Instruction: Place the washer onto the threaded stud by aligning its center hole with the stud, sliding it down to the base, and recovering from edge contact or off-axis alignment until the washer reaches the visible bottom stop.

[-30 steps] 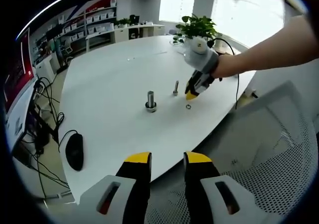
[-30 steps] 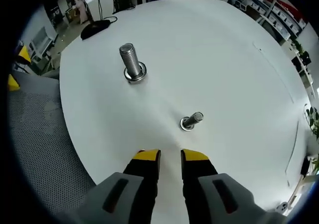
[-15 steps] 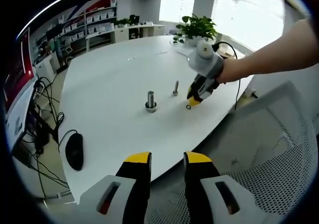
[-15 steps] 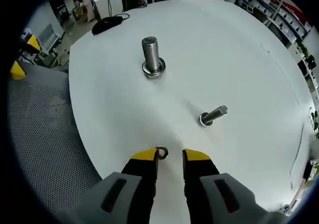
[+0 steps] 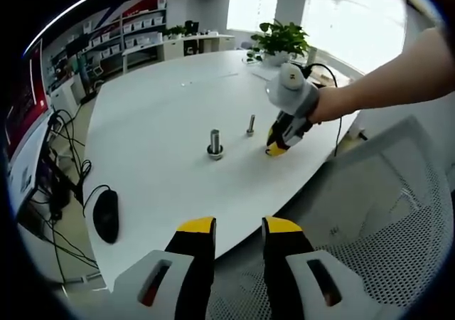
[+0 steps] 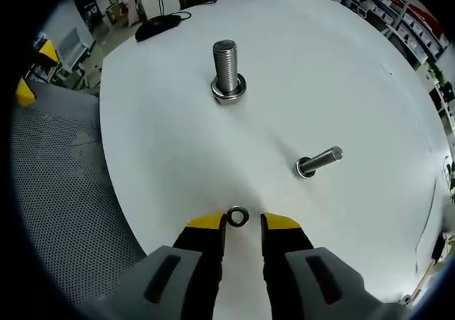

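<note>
White and round, the table (image 6: 163, 156) took up most of both views, with shelving and a potted plant (image 5: 283, 37) behind it at the top of the left gripper view and a mesh chair back (image 5: 384, 242) in its lower right. In the right gripper view the washer (image 6: 237, 217) lay flat on the table at lower centre, right between the yellow tips of my right gripper (image 6: 242, 224), whose jaws stood apart on either side of it and had not closed on it. A small stud (image 6: 320, 161) stood right of centre, near the washer, and a larger stud (image 6: 227, 70) with a collar at its base stood farther off toward the top. From the left gripper view I saw the right gripper (image 5: 279, 143) nosed down at the table just right of the small stud (image 5: 250, 125), with the larger one (image 5: 215, 144) to its left. My left gripper (image 5: 239, 229) hung back off the table edge at the bottom of its frame, jaws spread and empty. I judged the step in hand to be the pickup: I should keep the tips low, centre the ring between them, and close slowly on its outer rim so it neither skated away nor tipped. A level grip would make lining the hole up over the stud far easier.
</note>
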